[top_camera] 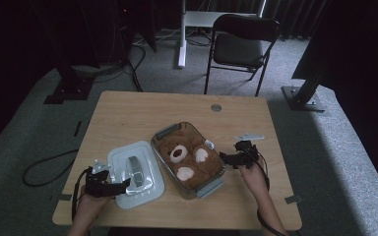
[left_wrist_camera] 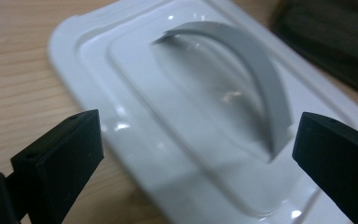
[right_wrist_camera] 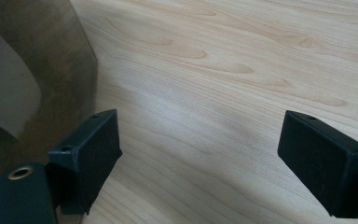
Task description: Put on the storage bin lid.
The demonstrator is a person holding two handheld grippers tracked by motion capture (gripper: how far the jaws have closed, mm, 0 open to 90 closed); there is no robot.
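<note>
Daylight fell across the wooden bench (top_camera: 128,113) in the high view, where a white lid (top_camera: 136,174) with a grey arched handle (top_camera: 135,167) lay flat near the front left. Just to its right, touching or nearly so, a clear glass container (top_camera: 188,158) with grey end clips sat at an angle, holding a brown plush toy (top_camera: 187,156) with pale patches. The left gripper (top_camera: 120,186) rested at the lid's near left edge, its tips over the rim, held by the person's left hand (top_camera: 89,204). The right gripper (top_camera: 226,158) sat just beside the container's right side, held by the right hand (top_camera: 252,178). A small pale flat piece (top_camera: 249,137) lay on the bench beyond it, and a folding chair (top_camera: 241,44) stood on the carpet behind the bench.

From the left gripper view, the jaws stood wide apart and held nothing; the lid (left_wrist_camera: 191,116) stretched between and beyond them, its handle (left_wrist_camera: 256,70) arching up toward the right jaw.

From the right gripper view, the jaws were likewise wide and empty over bare wood (right_wrist_camera: 223,84). The container's glass wall (right_wrist_camera: 42,79) rose just beside the left jaw; whether they touched could not be told.
</note>
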